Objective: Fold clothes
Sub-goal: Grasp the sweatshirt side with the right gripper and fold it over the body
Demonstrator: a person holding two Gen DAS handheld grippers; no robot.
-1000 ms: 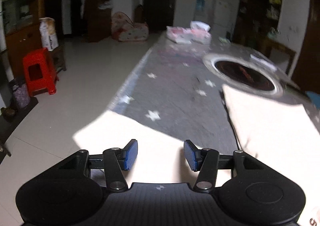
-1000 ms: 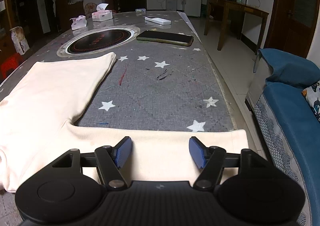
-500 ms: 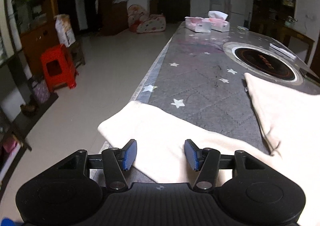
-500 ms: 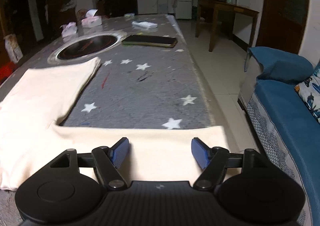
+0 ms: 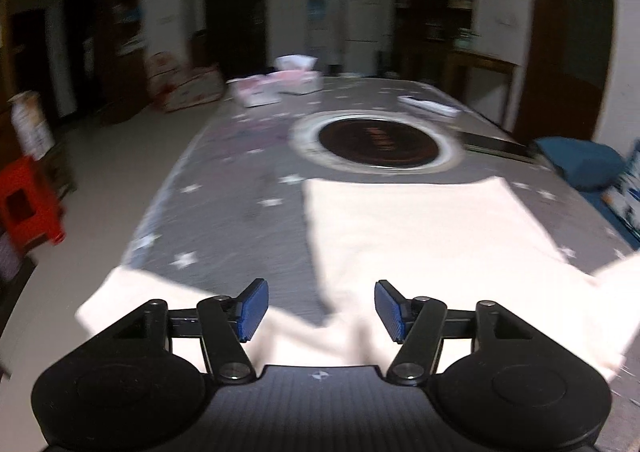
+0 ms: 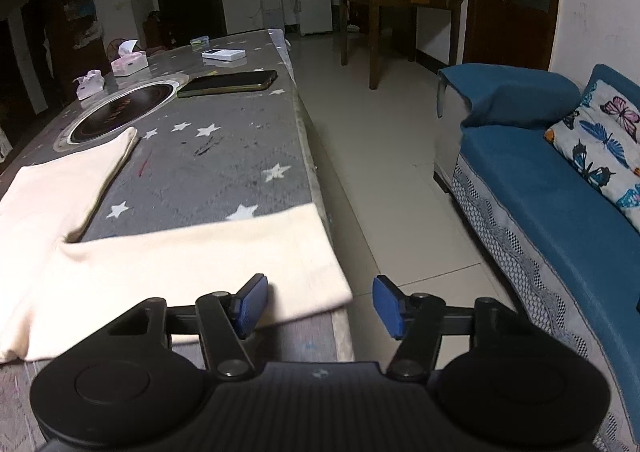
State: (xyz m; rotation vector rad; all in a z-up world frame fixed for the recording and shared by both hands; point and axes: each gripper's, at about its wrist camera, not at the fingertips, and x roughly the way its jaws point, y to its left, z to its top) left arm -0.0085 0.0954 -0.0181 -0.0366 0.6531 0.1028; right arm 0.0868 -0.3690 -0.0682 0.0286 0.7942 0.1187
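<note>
A cream long-sleeved top (image 5: 424,236) lies flat on the grey star-patterned table (image 5: 248,212), sleeves spread to both sides. My left gripper (image 5: 318,310) is open and empty, hovering over the near edge of the top where the left sleeve (image 5: 132,292) joins the body. In the right wrist view the top's right sleeve (image 6: 192,264) reaches the table's right edge. My right gripper (image 6: 318,306) is open and empty, just beyond the sleeve's cuff end, over the table edge.
A round black hotplate (image 5: 376,140) is set in the table behind the top. A dark phone (image 6: 228,83), a white box (image 6: 223,54) and tissue boxes (image 6: 129,64) lie farther back. A blue sofa (image 6: 560,192) stands right, a red stool (image 5: 28,204) left.
The left gripper has swung right, from over the left sleeve to facing the top's body. The right gripper has swung right, toward the sleeve's cuff and the table edge. Both stay open.
</note>
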